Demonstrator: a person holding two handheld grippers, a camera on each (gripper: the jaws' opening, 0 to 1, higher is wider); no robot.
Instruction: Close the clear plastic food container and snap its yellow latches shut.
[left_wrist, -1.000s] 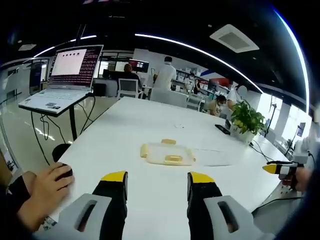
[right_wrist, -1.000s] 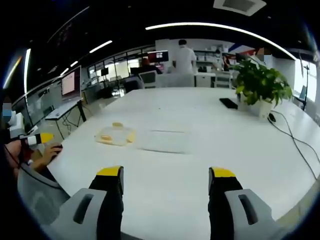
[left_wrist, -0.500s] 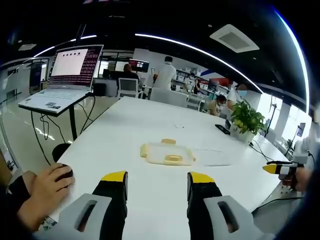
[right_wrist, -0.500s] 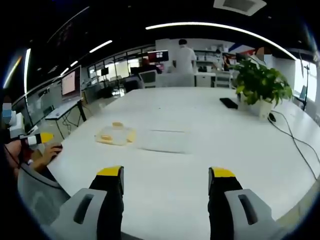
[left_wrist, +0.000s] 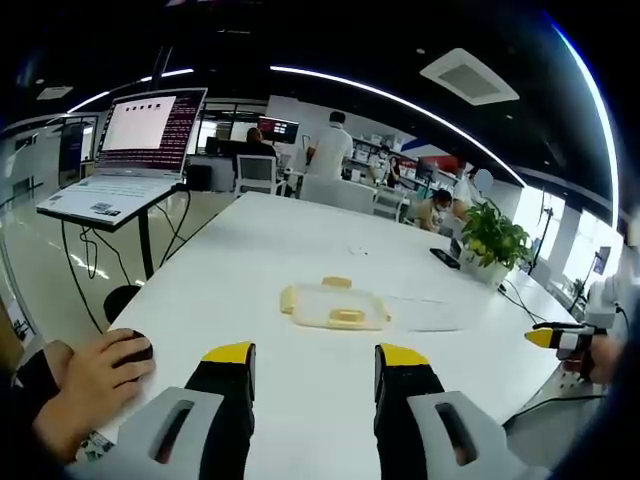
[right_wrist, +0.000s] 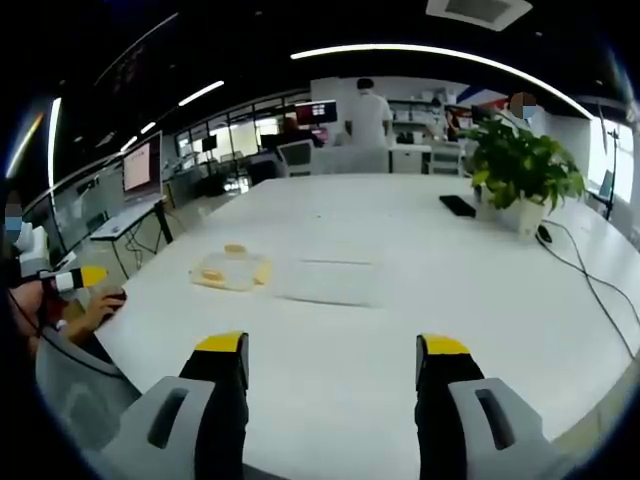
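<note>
A clear plastic food container (left_wrist: 333, 305) with yellow latches (left_wrist: 346, 318) rests on the white table (left_wrist: 260, 250), open, its flat clear lid (left_wrist: 425, 314) lying on the table to its right. My left gripper (left_wrist: 316, 358) is open, well short of the container. In the right gripper view the container (right_wrist: 230, 270) lies at centre left with the lid (right_wrist: 328, 282) beside it. My right gripper (right_wrist: 333, 350) is open too, far back from both. The right gripper's yellow tip (left_wrist: 545, 337) shows at the right edge of the left gripper view, and the left gripper's tip (right_wrist: 85, 275) at the left edge of the right gripper view.
A hand (left_wrist: 85, 375) rests on a dark mouse (left_wrist: 135, 350) at the table's near left corner. A laptop (left_wrist: 130, 160) sits on a stand to the left. A potted plant (right_wrist: 520, 170) and a dark phone (right_wrist: 458, 206) stand at the far side. People and chairs are behind.
</note>
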